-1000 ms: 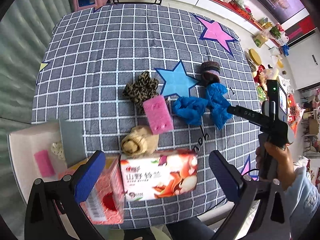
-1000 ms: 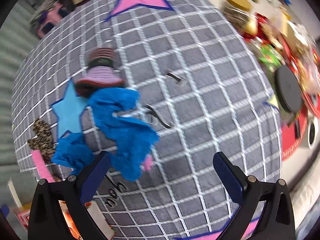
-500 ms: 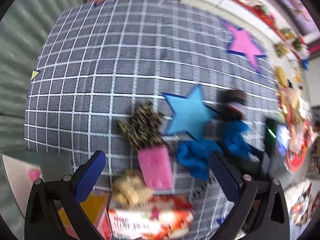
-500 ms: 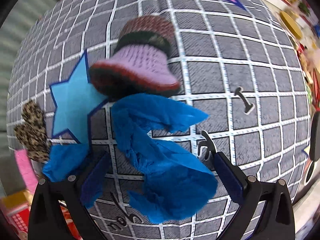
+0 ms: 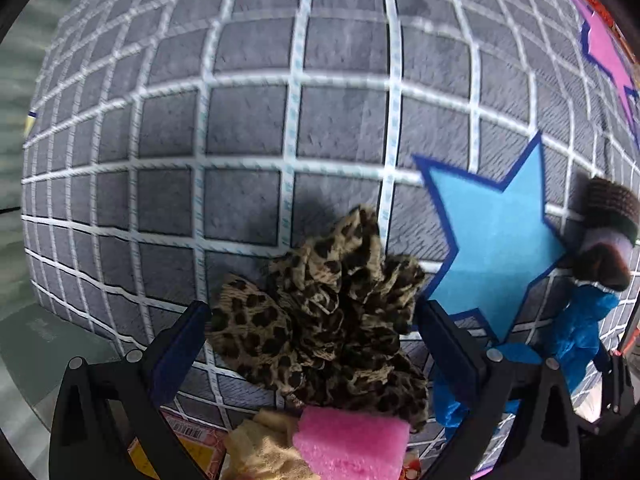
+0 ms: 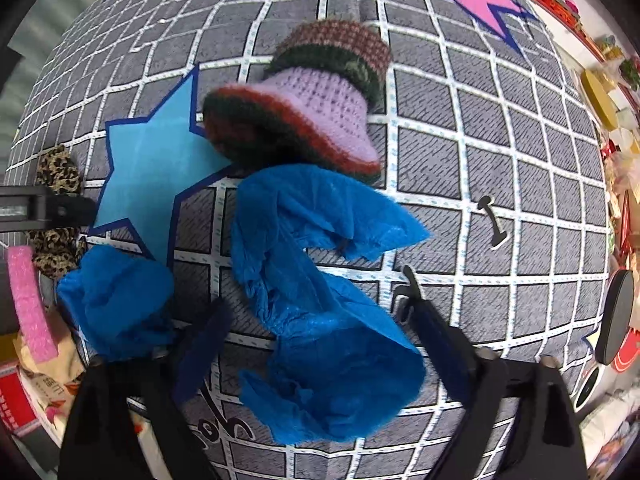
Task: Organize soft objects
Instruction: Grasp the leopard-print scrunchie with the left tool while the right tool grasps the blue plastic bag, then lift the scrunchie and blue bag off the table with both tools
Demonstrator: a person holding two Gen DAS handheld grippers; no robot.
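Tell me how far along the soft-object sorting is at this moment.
Nothing looks sorted yet: every soft item in view lies on the checked cloth. In hand: the left gripper is open around the leopard-print scrunchie, and the right gripper is open around a blue plastic cover; neither is gripped. Left: the second blue cover, knitted hat, pink sponge and beige cloth.

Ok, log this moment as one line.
left gripper: open around leopard scrunchie | right gripper: open around blue shoe cover | nothing lifted
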